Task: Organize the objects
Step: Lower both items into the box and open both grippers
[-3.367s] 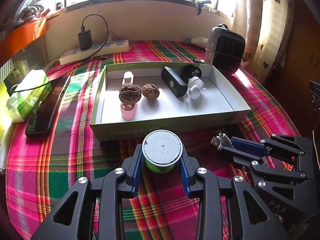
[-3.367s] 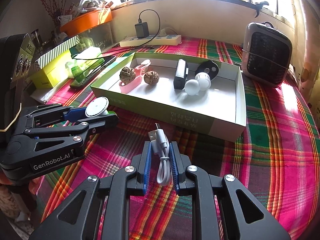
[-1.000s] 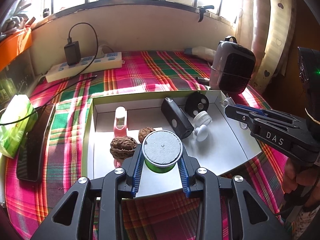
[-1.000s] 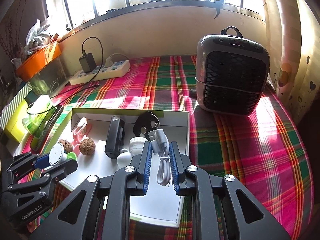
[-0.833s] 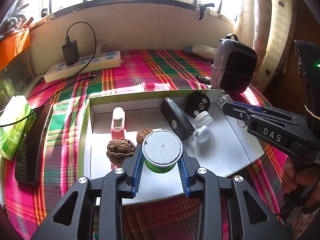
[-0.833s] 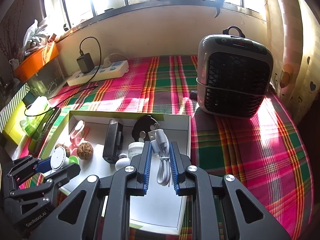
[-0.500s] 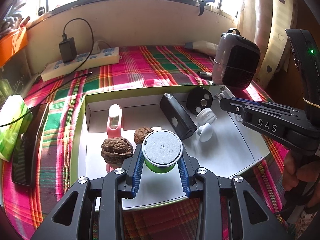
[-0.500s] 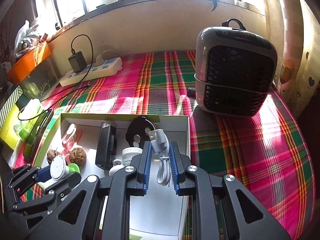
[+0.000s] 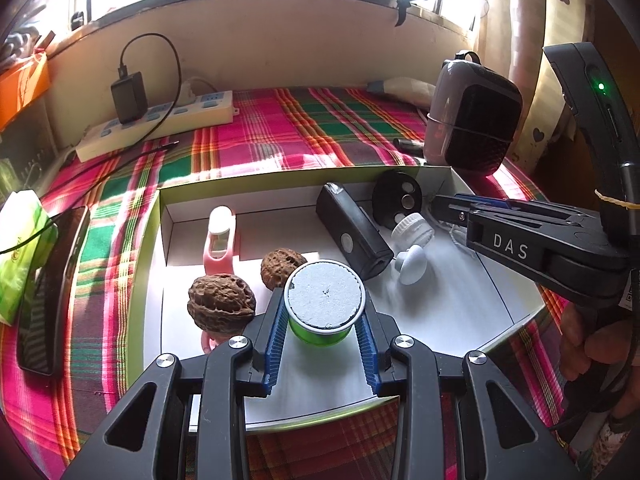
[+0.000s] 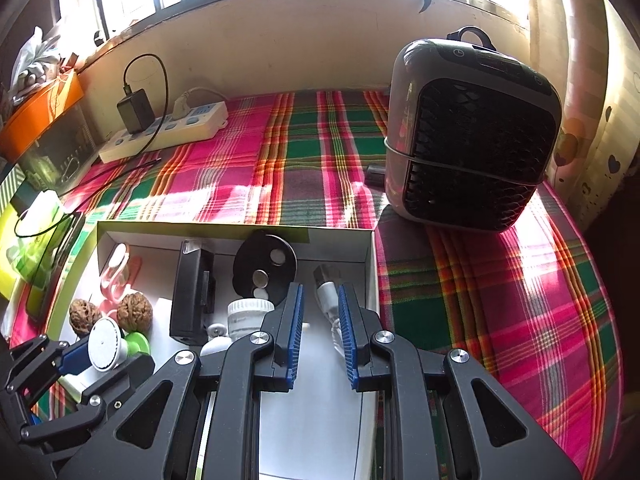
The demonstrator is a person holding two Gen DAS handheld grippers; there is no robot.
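Both grippers hang over the shallow white cardboard box with the green rim (image 9: 154, 240) that sits on the pink-and-green plaid cloth (image 10: 320, 160).

The left gripper (image 9: 322, 334) pinches a small green cup with a flat grey-white lid (image 9: 324, 300), its blue pads pressed on the cup's sides, low over the near part of the box. Just beside it on the left sit a large brown wrinkled walnut (image 9: 222, 304) and a smaller one (image 9: 282, 262), with a pink plastic clip (image 9: 218, 244) behind them. If the cup comes down off-line it could land on the big walnut, tip and roll.

The right gripper (image 10: 320, 332) has its jaws squeezed on a coiled white USB cable (image 10: 326, 292), whose metal plug points at the far right corner of the box. That corner is tight: a black round disc with pale spots (image 10: 266, 264), a white ribbed bottle cap (image 10: 248, 314) and a black rectangular case (image 10: 192, 292) crowd just to the left. The cable is springy, I'd guess, so once let go the coil may uncurl over the box wall or snag on a pad and drag out.

The two grippers also work close together over one box and could knock each other.
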